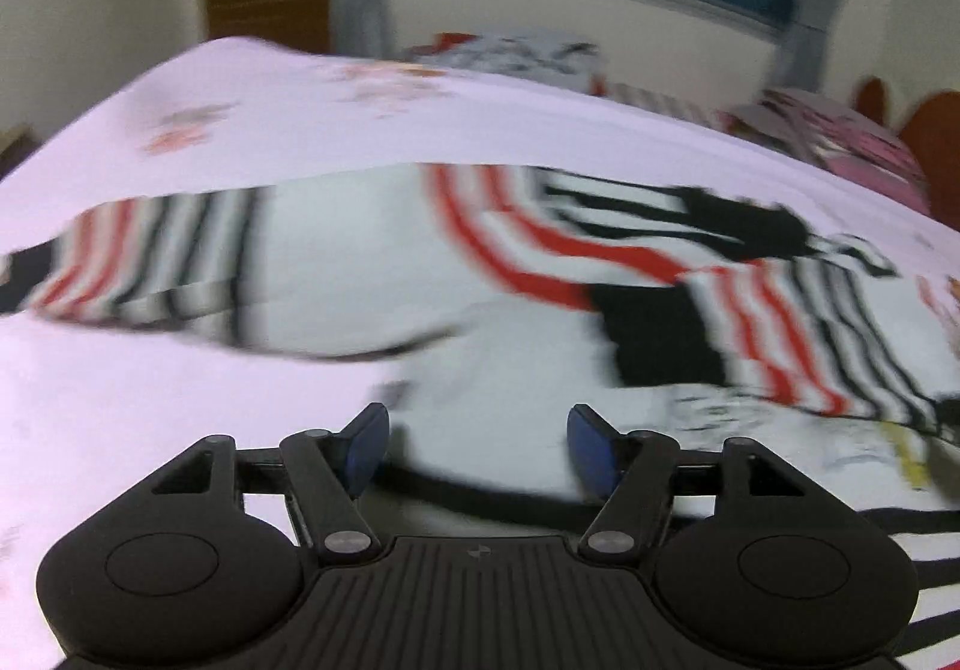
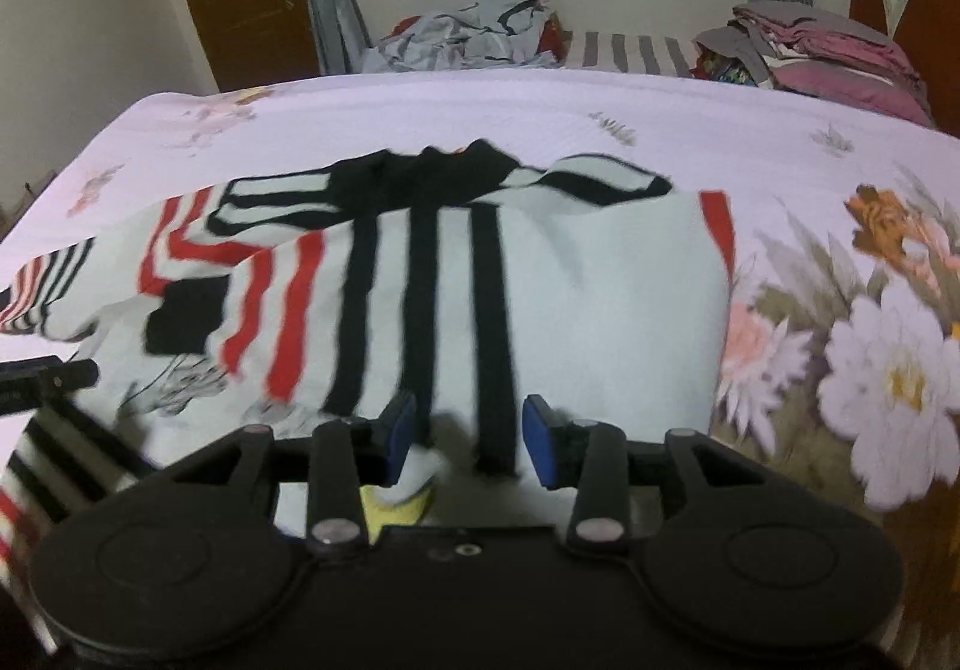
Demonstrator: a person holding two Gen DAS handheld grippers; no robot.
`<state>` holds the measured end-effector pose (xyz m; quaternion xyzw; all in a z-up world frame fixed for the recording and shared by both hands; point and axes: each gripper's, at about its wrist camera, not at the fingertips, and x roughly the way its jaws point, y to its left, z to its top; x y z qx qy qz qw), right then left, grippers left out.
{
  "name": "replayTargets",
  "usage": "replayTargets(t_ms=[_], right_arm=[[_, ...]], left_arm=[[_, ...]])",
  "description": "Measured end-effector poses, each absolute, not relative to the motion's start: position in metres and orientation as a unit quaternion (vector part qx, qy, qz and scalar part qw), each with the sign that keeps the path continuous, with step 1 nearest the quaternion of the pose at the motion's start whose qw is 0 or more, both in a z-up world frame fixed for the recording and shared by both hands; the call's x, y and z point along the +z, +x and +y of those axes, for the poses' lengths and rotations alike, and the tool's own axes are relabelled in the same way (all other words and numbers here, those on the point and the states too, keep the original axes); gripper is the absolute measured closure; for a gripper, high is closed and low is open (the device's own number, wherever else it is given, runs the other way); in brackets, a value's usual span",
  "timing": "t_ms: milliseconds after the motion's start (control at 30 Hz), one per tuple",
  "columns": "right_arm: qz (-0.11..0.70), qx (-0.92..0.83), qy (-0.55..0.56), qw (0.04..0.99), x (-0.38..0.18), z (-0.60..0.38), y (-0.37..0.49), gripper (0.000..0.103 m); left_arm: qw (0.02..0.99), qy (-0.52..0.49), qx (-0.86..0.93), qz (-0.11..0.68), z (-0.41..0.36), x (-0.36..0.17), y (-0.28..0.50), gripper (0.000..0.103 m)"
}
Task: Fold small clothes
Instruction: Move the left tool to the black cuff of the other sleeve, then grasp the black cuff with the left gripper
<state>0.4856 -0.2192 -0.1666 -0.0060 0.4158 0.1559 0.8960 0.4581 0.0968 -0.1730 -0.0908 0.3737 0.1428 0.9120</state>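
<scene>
I see both my tongs, left gripper (image 1: pixel 478 445) and right gripper (image 2: pixel 469 439), let go, wide apart over the stripy shirt (image 2: pixel 540 274) on the bed (image 2: pixel 660 112).

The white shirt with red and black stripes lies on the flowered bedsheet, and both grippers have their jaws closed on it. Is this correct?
Not quite. The shirt lies on the bedsheet, but both wrist views show the left gripper and right gripper with jaws open, gripping nothing.
</scene>
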Motion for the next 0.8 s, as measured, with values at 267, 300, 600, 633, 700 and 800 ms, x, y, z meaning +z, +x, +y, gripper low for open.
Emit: replayTargets(t_ms=[267, 300, 600, 633, 700, 800], right_arm=[[0.395, 0.069, -0.009, 0.916, -0.149, -0.209, 0.478, 0.064], [0.393, 0.056, -0.005, 0.918, -0.146, -0.209, 0.478, 0.064], [0.393, -0.015, 0.041, 0.918, -0.138, -0.173, 0.460, 0.062], [0.393, -0.019, 0.044, 0.918, -0.137, -0.168, 0.457, 0.062], [0.392, -0.023, 0.052, 0.918, -0.135, -0.159, 0.453, 0.060], [0.392, -0.032, 0.049, 0.918, -0.132, -0.149, 0.451, 0.060]], left_arm=[[0.886, -0.213, 0.233, 0.338, 0.231, -0.183, 0.423, 0.038], [0.883, -0.230, 0.239, 0.332, 0.245, -0.186, 0.419, 0.038], [0.835, -0.416, 0.252, 0.255, 0.380, -0.221, 0.396, 0.038], [0.833, -0.424, 0.250, 0.252, 0.385, -0.223, 0.397, 0.038], [0.832, -0.435, 0.244, 0.243, 0.397, -0.227, 0.401, 0.038], [0.827, -0.456, 0.238, 0.226, 0.411, -0.233, 0.409, 0.038]])
